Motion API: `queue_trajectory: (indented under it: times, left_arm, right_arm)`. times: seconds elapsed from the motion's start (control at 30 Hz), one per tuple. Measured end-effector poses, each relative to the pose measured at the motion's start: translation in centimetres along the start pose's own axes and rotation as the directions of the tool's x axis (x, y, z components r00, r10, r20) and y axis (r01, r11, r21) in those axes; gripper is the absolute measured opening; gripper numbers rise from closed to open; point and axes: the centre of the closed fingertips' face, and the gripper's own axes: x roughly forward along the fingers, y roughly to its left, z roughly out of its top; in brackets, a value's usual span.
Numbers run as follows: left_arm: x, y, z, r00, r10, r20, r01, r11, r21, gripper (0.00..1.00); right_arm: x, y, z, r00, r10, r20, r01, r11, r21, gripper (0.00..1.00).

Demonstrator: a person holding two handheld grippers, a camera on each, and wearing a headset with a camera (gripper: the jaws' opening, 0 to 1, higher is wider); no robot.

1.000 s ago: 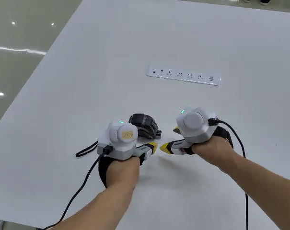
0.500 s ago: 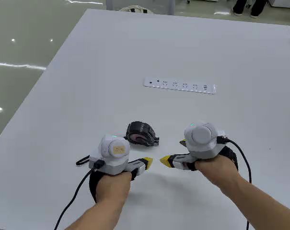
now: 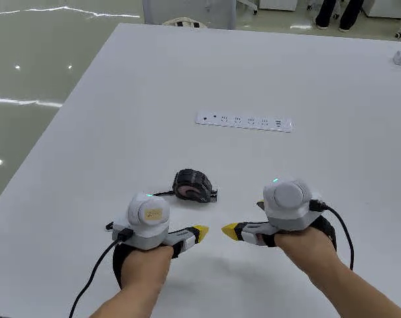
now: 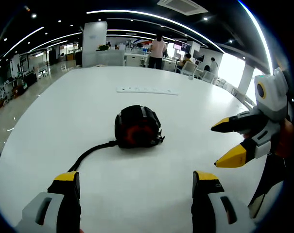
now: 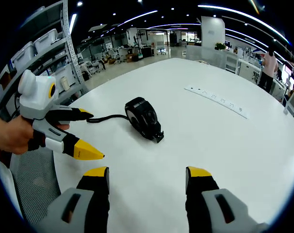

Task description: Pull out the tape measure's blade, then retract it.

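Both wide, empty: left tongs (image 4: 135,179), right tongs (image 5: 147,172). On desk (image 3: 187,79), tape (image 3: 194,185) lies just ahead, between them, nearer left tongs. Its blade end (image 3: 213,195) faces your right tongs.

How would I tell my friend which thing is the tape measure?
Look at the big white table. On it, nearer you than the long white power strip, sits the tape measure. It is round and black with a reddish face and a trailing strap; the strip is flat and white.
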Motion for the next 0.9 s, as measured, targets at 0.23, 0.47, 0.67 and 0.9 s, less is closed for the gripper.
queue_trajectory:
  times: [0.23, 0.47, 0.67, 0.9]
  left_arm:
    - [-1.3, 0.2, -0.1, 1.0, -0.004, 0.004, 0.004, 1.0, -0.004, 0.96]
    - [-2.3, 0.5, -0.2, 0.9999, -0.007, 0.008, 0.007, 1.0, -0.007, 0.98]
    - [-4.2, 1.0, -0.8, 0.9998, -0.018, 0.011, 0.018, 1.0, -0.004, 0.99]
    - [-5.5, 0.8, -0.9, 0.9993, -0.032, 0.019, 0.032, 1.0, 0.0, 1.0]
  right_arm:
    - [-1.7, 0.5, -0.1, 0.9997, -0.015, 0.022, 0.014, 0.999, 0.034, 0.69]
    - [-2.8, 0.9, -0.3, 0.9991, -0.027, 0.032, 0.026, 0.998, 0.054, 0.73]
    - [-5.1, 1.1, -0.9, 0.9974, -0.051, 0.05, 0.046, 0.995, 0.092, 0.76]
    - [-6.6, 0.9, -1.7, 0.9963, -0.072, 0.048, 0.065, 0.99, 0.125, 0.79]
